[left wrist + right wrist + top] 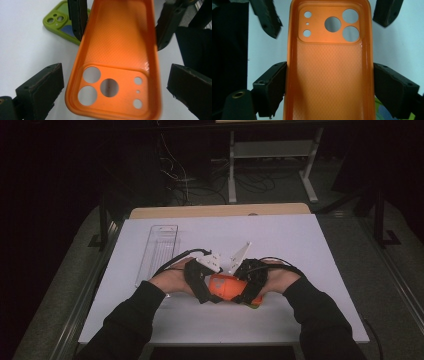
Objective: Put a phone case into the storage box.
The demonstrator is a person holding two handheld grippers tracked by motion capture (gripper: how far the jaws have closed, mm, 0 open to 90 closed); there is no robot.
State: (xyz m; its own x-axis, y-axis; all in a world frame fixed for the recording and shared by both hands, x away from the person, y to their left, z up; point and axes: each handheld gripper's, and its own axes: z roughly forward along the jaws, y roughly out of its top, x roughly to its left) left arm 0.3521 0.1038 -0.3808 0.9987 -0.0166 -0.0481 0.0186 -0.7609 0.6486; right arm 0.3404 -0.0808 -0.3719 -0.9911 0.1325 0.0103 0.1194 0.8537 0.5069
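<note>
Lying at the far left of the white worktop (300, 240), a clear plastic tray (159, 251) sits well apart from the hands, seen from the high view. Next comes the left claw (206, 287), held by the person's left hand (172, 281) near the front middle of the worktop. In the left gripper view, the left claw (113, 87) stands open: its two black jaws flank the camera-hole end of the orange phone case (117, 62), with a clear gap on each side and no pad pressing on it. Between the two claws, the orange phone case (226, 286) is held just above the worktop, its hollow inside facing the cameras. To its right, the right claw (248, 287) grips the other end of the case; in the right gripper view the right claw (329, 87) has both pads pressed flat against the long side walls of the orange phone case (329, 75). A green phone case (61, 23) lies on the worktop just beside the right claw, partly hidden behind one of its jaws in the left gripper view.
</note>
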